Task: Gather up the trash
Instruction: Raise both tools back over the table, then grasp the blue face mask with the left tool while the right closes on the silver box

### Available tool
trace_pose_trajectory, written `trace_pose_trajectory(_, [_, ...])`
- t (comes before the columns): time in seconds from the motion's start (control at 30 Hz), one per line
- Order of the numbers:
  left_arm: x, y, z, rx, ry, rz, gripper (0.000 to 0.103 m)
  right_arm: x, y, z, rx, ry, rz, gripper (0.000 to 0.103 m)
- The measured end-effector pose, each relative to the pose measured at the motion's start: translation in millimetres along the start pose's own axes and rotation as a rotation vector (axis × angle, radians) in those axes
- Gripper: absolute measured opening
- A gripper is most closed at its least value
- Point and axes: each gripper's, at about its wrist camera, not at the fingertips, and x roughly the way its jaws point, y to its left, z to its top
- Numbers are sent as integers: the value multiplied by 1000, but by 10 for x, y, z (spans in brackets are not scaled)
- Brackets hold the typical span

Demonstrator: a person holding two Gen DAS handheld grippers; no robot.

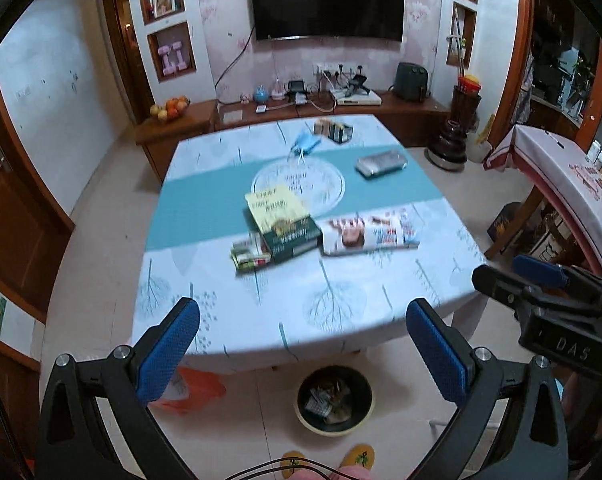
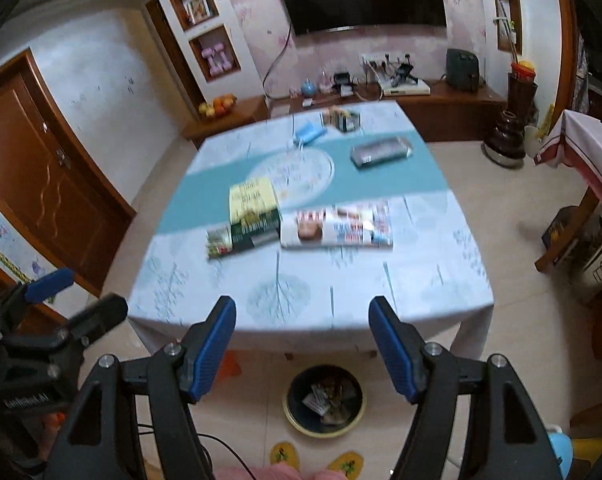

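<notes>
Both tools are up high, looking steeply down over the near edge of the table (image 1: 261, 320) and its tree-print cloth. The left gripper (image 1: 303, 344) is spread wide with nothing between its blue pads, and the right gripper (image 2: 302, 346) stands the same way, released and empty. In the left view the right gripper pokes in from the right edge; in the right view the left one shows at the lower left.

Directly below and between the fingers of each tool sits the trash bin (image 1: 335, 400), on the floor just in front of the table's near side, with crumpled wrappers (too small to sort out) inside.

Ahead of the grippers on the cloth: a stack of books (image 1: 279, 226) topped by a yellow cover, and just to its right a magazine (image 1: 369, 236). Further on, past a round glass plate (image 1: 333, 184), lies a blue face mask (image 1: 306, 144), with a silvery packet (image 1: 381, 164) off to its right and a small box of items (image 1: 335, 130) at the far edge. An orange bag (image 1: 199, 388) lies on the floor behind the left finger of the left tool. Yellow slippers (image 2: 285, 456) show at the bottom.
</notes>
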Motion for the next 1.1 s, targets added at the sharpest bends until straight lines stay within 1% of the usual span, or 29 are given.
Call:
trace_pose_trajectory(0.1, [-64, 36, 163, -26, -20, -15, 102, -80, -6, 168, -1, -31, -5, 69])
trace_pose_trajectory(0.3, [-31, 164, 520, -56, -32, -27, 102, -93, -22, 530, -16, -56, -22, 69])
trace_pose_trajectory(0.43, [149, 309, 857, -54, -33, -50, 102, -17, -11, 809, -26, -75, -36, 69])
trace_pose_trajectory(0.53, [398, 449, 1196, -51, -13, -96, 102, 89, -11, 1052, -18, -86, -60, 71])
trace_pose_trajectory(0.63, [713, 568, 1592, -9, -4, -137, 102, 253, -33, 1349, 8, -92, -92, 76])
trace_pose_trajectory(0.7, [916, 621, 1823, 25, 3, -152, 102, 373, -59, 1535, 25, -96, -124, 77])
trace_pose_trajectory(0.8, [1334, 684, 2199, 75, 35, -184, 102, 636, -144, 1873, 90, -88, -179, 78])
trace_pose_trajectory(0.87, [1691, 717, 2447, 106, 66, -216, 102, 834, -232, 2055, 144, -67, -215, 78])
trace_pose_trajectory(0.97, [2178, 726, 2662, 135, 109, -240, 102, 1199, -404, 2295, 231, -25, -268, 78])
trace_pose_trajectory(1.03, [2654, 723, 2791, 144, 160, -253, 102, 1505, -542, 2419, 289, 14, -294, 78])
trace_pose_trajectory(1.1, [3066, 720, 2857, 146, 197, -260, 102, 1751, -666, 2460, 332, 42, -316, 78])
